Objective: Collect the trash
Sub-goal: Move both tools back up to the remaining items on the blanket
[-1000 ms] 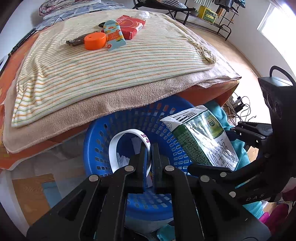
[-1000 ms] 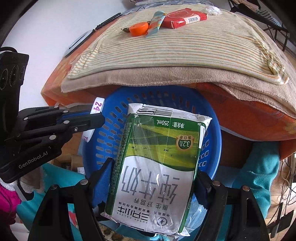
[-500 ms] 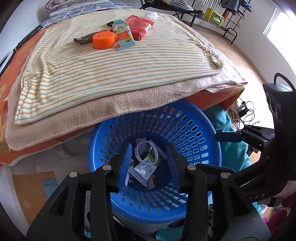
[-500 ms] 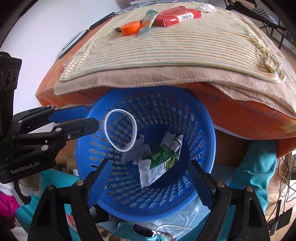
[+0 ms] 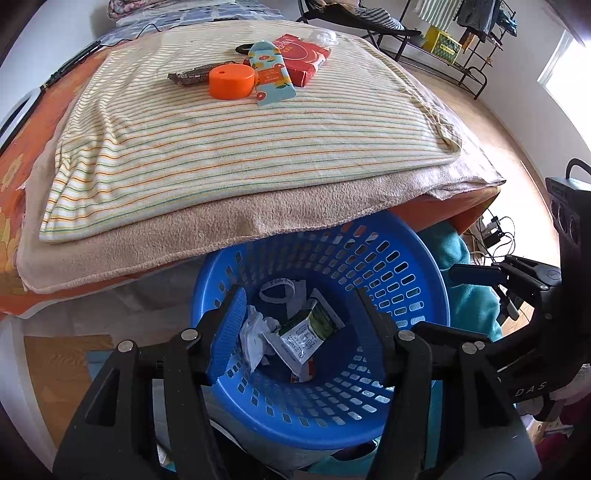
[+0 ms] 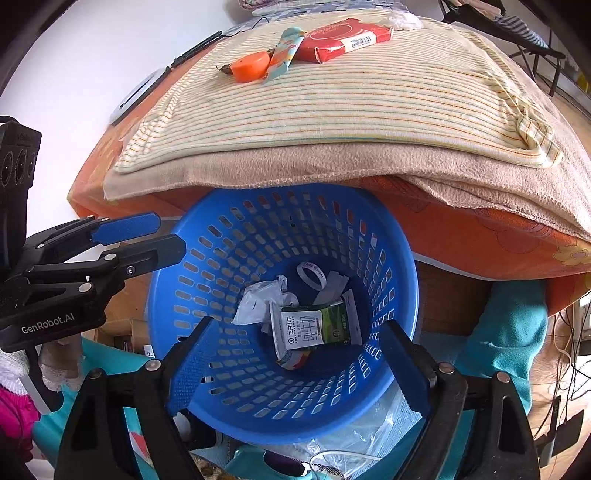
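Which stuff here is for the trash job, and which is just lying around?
For the job:
- blue basket
- milk pouch in it
- crumpled paper in it
- orange cap
- brown wrapper

Just lying about:
- striped towel
- teal cloth
- clothes rack

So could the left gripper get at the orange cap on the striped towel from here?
Probably yes: the left gripper, jaws opening and empty, hangs over the blue basket; the orange cap lies uncovered on the striped towel, nothing between.
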`<act>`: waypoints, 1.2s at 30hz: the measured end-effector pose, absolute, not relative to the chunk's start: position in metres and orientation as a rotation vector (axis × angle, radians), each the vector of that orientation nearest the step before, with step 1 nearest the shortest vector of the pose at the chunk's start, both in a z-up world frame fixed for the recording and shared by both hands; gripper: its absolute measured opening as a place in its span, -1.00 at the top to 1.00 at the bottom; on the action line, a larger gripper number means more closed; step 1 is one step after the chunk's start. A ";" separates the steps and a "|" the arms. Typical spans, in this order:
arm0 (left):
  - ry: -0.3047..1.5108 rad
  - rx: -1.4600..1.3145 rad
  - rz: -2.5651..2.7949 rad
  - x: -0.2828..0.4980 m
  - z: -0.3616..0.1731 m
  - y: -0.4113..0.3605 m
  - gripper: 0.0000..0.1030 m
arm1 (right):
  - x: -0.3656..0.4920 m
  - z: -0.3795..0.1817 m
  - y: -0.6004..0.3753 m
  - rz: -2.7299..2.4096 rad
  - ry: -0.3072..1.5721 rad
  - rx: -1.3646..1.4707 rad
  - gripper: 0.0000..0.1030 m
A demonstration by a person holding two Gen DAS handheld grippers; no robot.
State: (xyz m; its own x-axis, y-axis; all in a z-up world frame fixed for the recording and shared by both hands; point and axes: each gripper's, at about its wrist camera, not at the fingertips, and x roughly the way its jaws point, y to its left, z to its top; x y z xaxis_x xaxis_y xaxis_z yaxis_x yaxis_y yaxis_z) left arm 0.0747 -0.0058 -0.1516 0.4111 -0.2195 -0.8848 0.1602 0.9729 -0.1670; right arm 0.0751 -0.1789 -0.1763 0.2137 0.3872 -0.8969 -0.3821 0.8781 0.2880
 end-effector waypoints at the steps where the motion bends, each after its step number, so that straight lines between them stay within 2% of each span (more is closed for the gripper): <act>1: 1.121 -0.058 -0.238 0.075 -0.151 -0.006 -0.19 | 0.076 -0.175 -0.180 0.532 1.240 0.007 -0.77; 13: 1.070 -0.044 -0.209 0.092 -0.129 -0.003 -0.19 | 0.095 -0.142 -0.191 0.498 1.129 0.032 -0.88; 25: 0.997 -0.065 -0.148 0.158 -0.093 0.026 -0.19 | 0.143 -0.101 -0.189 0.502 1.020 0.087 -0.89; 30: 0.990 -0.110 -0.129 0.188 -0.093 0.042 -0.19 | 0.165 -0.092 -0.179 0.515 0.980 0.083 -0.89; 36: 1.010 -0.137 -0.138 0.213 -0.103 0.044 -0.19 | 0.187 -0.096 -0.173 0.553 1.002 0.130 -0.76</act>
